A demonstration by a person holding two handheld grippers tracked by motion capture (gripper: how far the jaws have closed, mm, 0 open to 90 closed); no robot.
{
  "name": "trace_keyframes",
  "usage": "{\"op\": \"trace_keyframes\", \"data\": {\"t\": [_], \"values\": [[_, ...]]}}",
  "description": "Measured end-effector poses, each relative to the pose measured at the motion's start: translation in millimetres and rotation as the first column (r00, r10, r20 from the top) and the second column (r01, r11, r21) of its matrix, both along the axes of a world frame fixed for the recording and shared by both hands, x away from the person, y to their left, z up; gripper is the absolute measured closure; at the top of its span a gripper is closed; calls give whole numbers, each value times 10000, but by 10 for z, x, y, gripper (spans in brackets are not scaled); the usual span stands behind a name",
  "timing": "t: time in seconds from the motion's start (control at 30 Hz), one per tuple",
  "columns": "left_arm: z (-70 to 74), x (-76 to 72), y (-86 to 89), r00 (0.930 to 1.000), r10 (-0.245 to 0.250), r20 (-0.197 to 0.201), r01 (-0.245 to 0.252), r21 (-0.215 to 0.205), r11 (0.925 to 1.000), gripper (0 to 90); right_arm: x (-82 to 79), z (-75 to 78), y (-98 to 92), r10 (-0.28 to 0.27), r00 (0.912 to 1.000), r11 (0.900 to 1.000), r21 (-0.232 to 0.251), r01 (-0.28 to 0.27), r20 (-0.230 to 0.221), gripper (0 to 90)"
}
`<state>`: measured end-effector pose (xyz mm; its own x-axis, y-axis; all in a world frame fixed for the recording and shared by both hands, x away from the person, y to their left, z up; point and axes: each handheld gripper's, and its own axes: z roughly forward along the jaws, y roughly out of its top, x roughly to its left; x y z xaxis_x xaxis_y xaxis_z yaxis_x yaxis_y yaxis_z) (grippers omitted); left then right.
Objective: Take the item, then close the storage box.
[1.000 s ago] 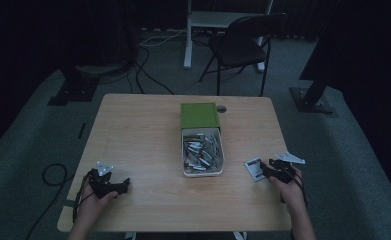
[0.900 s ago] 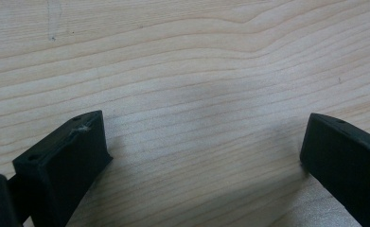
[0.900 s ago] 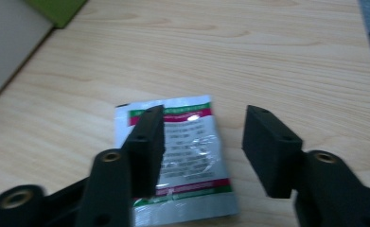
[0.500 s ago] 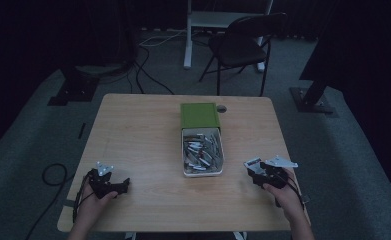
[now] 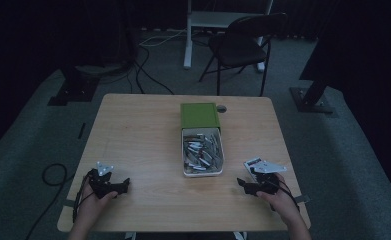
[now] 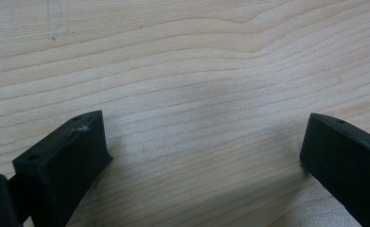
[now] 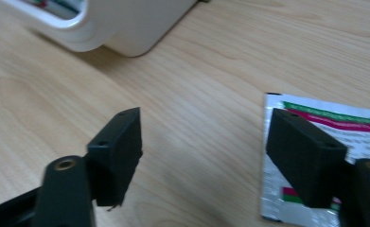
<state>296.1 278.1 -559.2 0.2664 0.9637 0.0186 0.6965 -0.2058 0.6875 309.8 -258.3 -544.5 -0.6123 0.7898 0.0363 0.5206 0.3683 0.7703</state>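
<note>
My right gripper (image 5: 243, 185) (image 7: 204, 137) rests low over the table's near right corner, pointing left. Its jaws have just been opening and stand apart with only bare wood between them. A silver sachet (image 7: 315, 118) (image 5: 252, 163) with green and pink print lies flat on the wood, partly under the right-hand jaw and apart from the pads. My left gripper (image 5: 124, 183) (image 6: 201, 137) sits at the near left corner, open wide over bare wood. A white bin (image 5: 185, 171) (image 7: 126, 28) with several sachets stands mid-table.
A green lid (image 5: 199, 115) lies just behind the bin. The wooden table (image 5: 133, 130) has free room to the left of the bin and in front of it. A dark chair (image 5: 243, 47) and cables (image 5: 148, 75) are on the floor beyond the far edge.
My right gripper has slid left and toward the near edge while its jaws spread. The sachet now lies just behind it on the table. The left gripper has stayed where it was.
</note>
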Motion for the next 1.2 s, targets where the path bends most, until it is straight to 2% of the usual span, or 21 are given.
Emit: {"op": "trace_keyframes", "data": {"t": [0.17,0.23,0.33,0.47,0.57,0.83,1.2], "values": [[0,0,0,10000,4,-2,-4,-5,10000,22,-26,-44,82,493,9986,9987,117,-491,-212,185],[0,0,0,10000,4,-1,-4,-3,10000,22,-37,-63,106,655,9976,9977,172,-651,-236,181],[0,0,0,10000,2,0,-2,-2,10000,22,-60,-96,145,1257,9916,9916,-271,-1265,-312,151],[0,0,0,10000,3,3,-3,-5,10000,22,-82,-135,194,1506,9878,9881,-253,-1517,-405,151],[-1,-2,-6,9999,-117,11,117,-31,9999,22,-97,-161,224,1840,9819,9802,-665,-1867,-446,151],[0,-9,-31,9997,-248,-4,248,-21,9997,22,-112,-196,230,2115,9770,9747,-678,-2130,-289,137],[-1,-2,-32,9996,-296,3,296,-28,9996,22,-114,-197,230,2147,9762,9738,-698,-2163,-307,128]]}}
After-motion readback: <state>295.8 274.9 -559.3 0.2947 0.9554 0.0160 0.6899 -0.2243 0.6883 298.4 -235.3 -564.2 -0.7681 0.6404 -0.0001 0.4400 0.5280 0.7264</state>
